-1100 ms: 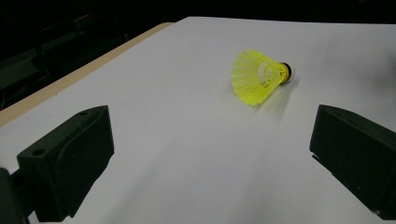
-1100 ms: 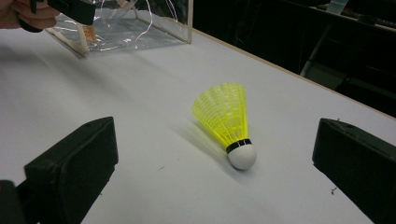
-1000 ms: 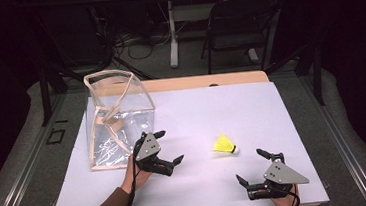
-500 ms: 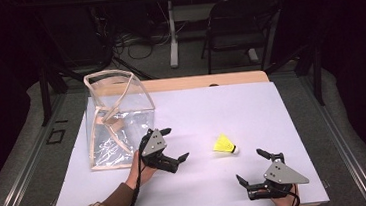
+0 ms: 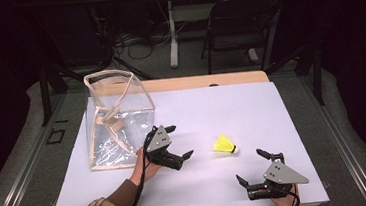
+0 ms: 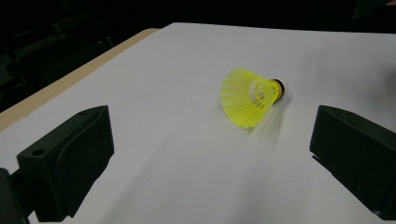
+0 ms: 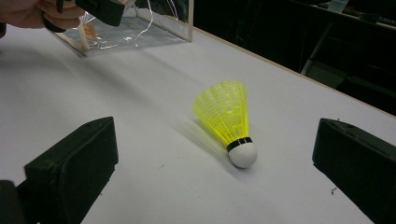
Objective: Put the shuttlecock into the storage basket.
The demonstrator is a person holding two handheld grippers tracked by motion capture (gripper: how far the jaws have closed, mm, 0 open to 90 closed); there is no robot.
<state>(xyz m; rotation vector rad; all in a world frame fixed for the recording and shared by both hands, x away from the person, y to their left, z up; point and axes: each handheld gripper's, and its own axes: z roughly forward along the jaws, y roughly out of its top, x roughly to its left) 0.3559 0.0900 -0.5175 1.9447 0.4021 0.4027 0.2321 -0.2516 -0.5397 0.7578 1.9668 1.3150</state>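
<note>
A yellow shuttlecock (image 5: pixel 224 144) with a white cork lies on its side on the white table (image 5: pixel 231 104), right of centre. My left gripper (image 5: pixel 181 141) is open just to its left, jaws pointing at it, a short gap between them. In the left gripper view the shuttlecock (image 6: pixel 250 95) lies ahead between the spread jaws of my left gripper (image 6: pixel 210 140), skirt toward me. My right gripper (image 5: pixel 249 165) is open near the front edge, below and right of the shuttlecock. In the right gripper view the shuttlecock (image 7: pixel 229 121) lies cork-first toward my right gripper (image 7: pixel 212 149).
A clear plastic box (image 5: pixel 116 114) with a pale frame stands at the table's left, just behind the left hand; the right gripper view has the box (image 7: pixel 130 28) at top left. A chair (image 5: pixel 244 22) and cables are beyond the far wooden edge (image 5: pixel 204 81).
My left gripper has moved right, away from the clear box and closer to the shuttlecock. The right gripper and the shuttlecock have stayed put.
</note>
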